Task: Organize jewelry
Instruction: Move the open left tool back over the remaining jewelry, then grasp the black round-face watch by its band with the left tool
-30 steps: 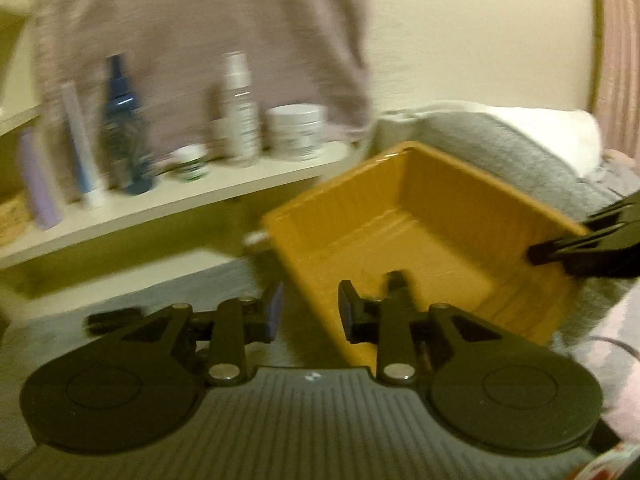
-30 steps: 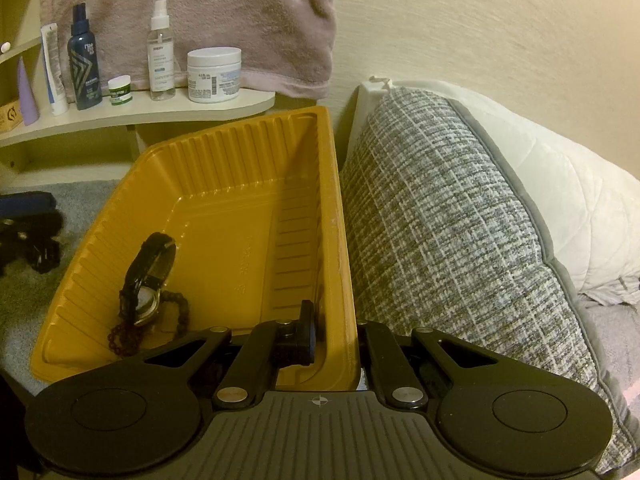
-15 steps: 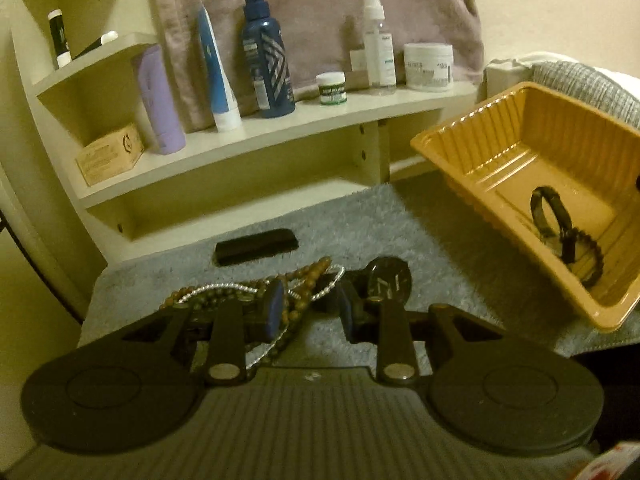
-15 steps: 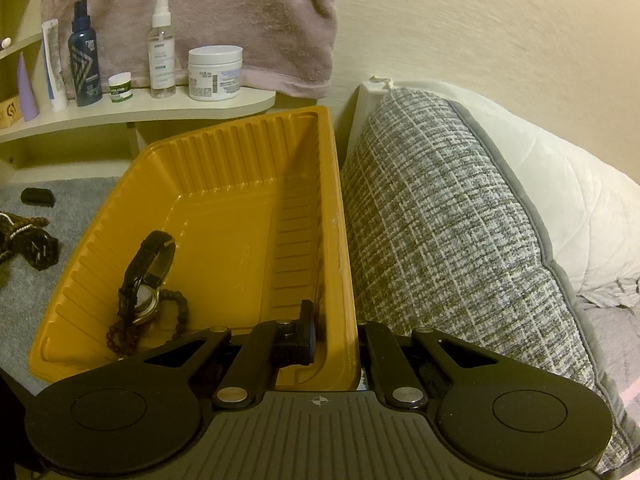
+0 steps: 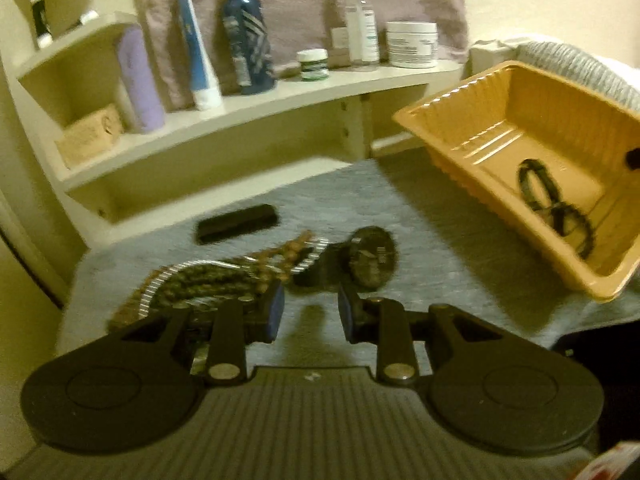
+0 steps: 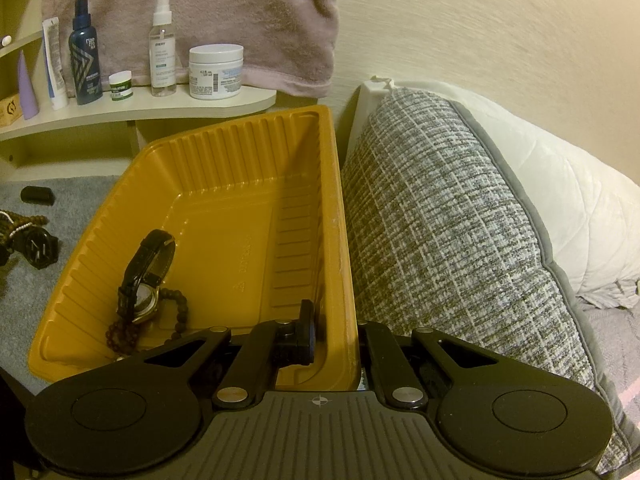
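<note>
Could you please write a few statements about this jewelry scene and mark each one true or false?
1. The right gripper is clamped on the yellow tray's wall. True.
2. The tray holds nothing. False: a strapped watch and a dark bead bracelet lie in it.
3. The left gripper holds a necklace. False: its jaws are apart with nothing between them.
4. A black-faced watch lies on the gray cloth beside beaded strands. True.

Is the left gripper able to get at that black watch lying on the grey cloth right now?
Probably yes. The left gripper has its jaws apart with nothing between them, and the black watch lies just ahead on the grey cloth. Only the beaded necklaces crowd its strap side.
</note>
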`<state>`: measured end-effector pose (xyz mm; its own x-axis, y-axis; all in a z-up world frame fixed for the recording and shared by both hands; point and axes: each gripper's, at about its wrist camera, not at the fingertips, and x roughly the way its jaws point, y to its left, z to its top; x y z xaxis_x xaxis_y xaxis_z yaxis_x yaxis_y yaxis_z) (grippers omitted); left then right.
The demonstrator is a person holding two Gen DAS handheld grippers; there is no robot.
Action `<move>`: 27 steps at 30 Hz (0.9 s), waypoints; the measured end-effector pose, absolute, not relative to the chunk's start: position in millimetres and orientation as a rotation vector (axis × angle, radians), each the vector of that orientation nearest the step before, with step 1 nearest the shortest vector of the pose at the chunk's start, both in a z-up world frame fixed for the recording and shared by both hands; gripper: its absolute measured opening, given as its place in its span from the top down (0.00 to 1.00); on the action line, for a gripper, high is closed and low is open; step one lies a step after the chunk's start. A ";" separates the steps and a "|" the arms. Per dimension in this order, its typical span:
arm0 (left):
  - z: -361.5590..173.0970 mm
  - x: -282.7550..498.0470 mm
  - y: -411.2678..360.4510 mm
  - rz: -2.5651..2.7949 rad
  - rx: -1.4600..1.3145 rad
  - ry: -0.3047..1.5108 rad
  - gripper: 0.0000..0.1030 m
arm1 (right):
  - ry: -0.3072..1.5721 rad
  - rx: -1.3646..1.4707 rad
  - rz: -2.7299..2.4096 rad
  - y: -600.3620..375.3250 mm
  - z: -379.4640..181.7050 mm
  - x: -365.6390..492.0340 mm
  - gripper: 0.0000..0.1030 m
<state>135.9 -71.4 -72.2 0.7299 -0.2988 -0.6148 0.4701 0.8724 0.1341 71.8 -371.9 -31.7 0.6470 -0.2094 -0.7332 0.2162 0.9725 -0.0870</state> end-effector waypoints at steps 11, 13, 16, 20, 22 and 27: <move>-89.2 149.4 -86.2 -0.379 0.155 0.685 0.37 | 0.834 0.011 -0.242 -372.0 -31.9 71.9 0.94; -90.9 154.5 -86.5 -0.379 0.146 0.683 0.35 | 0.835 0.013 -0.243 -372.2 -32.6 71.7 0.94; -90.7 159.8 -88.2 -0.382 0.145 0.667 0.32 | 0.835 0.014 -0.243 -372.5 -33.2 71.6 0.94; -90.7 167.7 -91.9 -0.387 0.144 0.656 0.32 | 0.836 0.015 -0.243 -372.8 -33.5 71.7 0.94; -91.1 171.0 -93.5 -0.397 0.139 0.660 0.32 | 0.837 0.015 -0.243 -372.6 -33.3 71.7 0.94; -90.5 168.7 -97.5 -0.386 0.151 0.662 0.38 | 0.837 0.017 -0.244 -373.3 -34.0 71.7 0.93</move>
